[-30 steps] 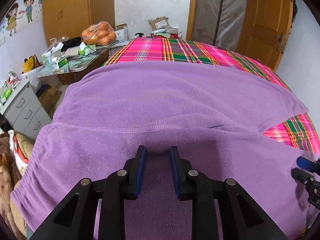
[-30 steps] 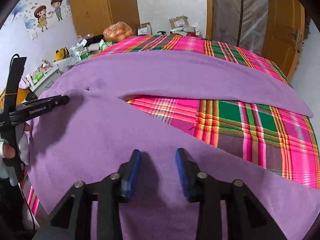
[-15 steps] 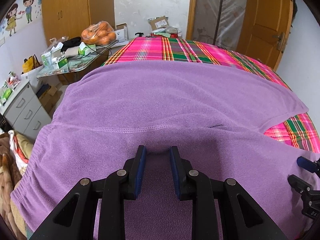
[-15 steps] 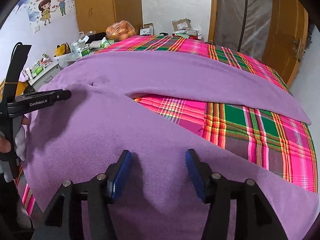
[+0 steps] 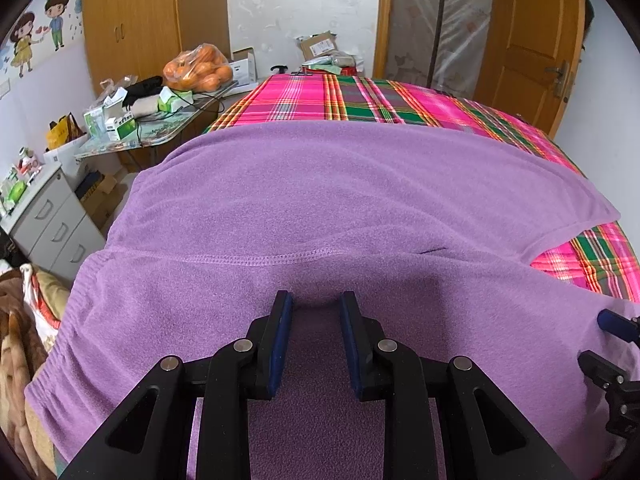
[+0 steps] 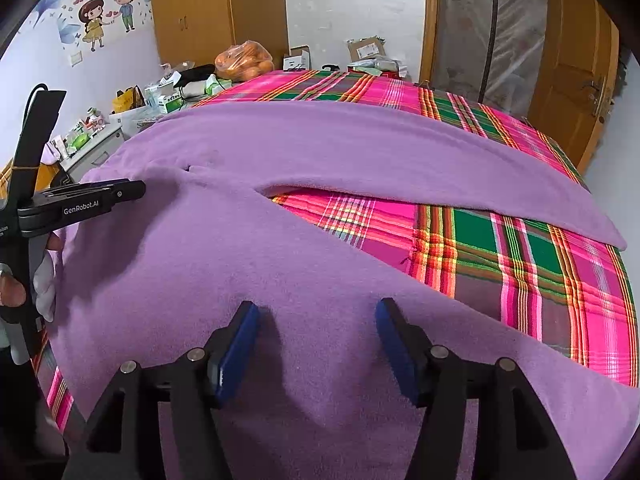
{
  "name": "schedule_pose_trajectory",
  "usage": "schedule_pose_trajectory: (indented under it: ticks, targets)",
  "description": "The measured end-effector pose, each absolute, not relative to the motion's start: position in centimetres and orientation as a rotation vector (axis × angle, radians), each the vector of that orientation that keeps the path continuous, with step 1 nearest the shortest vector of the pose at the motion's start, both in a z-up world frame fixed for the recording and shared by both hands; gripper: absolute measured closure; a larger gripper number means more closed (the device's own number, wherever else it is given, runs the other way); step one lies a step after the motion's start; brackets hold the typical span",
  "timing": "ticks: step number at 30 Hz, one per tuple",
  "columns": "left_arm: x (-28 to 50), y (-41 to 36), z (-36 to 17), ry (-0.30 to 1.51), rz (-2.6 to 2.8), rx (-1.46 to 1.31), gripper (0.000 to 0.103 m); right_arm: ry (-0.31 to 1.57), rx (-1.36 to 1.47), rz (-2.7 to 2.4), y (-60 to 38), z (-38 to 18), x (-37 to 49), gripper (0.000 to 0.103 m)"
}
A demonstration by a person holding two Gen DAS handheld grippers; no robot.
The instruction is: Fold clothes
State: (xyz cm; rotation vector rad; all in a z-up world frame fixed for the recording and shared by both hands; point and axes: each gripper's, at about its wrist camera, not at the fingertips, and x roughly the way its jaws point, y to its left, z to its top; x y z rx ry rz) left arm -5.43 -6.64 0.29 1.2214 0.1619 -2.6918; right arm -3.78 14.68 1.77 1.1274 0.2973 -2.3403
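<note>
Purple fleece trousers (image 5: 320, 184) lie spread over the plaid bed (image 5: 360, 100), with the waistband to the left. My left gripper (image 5: 314, 304) sits just below the stitched waist seam, its jaws narrowly apart and closed on a raised fold of the fleece. From the right wrist view it shows side-on as the left gripper (image 6: 120, 194), with a hand behind it. My right gripper (image 6: 316, 312) rests on the near trouser leg (image 6: 260, 264). Its jaws are opening wide; fleece lies between them, and the pads do not press on it. The plaid shows between the two legs.
A cluttered side table (image 5: 160, 136) with a bag of oranges (image 5: 198, 68) stands left of the bed. A grey drawer unit (image 5: 52, 220) and a brown blanket (image 5: 16, 344) are at the near left. A wooden door (image 5: 532, 48) is at the back right.
My right gripper's jaws have spread much wider, and the fleece between them has flattened out. The left gripper has kept still with the same narrow gap.
</note>
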Motion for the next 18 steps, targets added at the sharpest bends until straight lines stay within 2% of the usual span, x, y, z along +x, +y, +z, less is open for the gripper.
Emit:
schedule_pose_trajectory:
  ticks: [18]
  targets:
    - [-5.64,-6.0,0.34,0.085,-2.665,1.224,0.076,0.321,1.125,-2.346,14.33,1.77,-3.68,0.039]
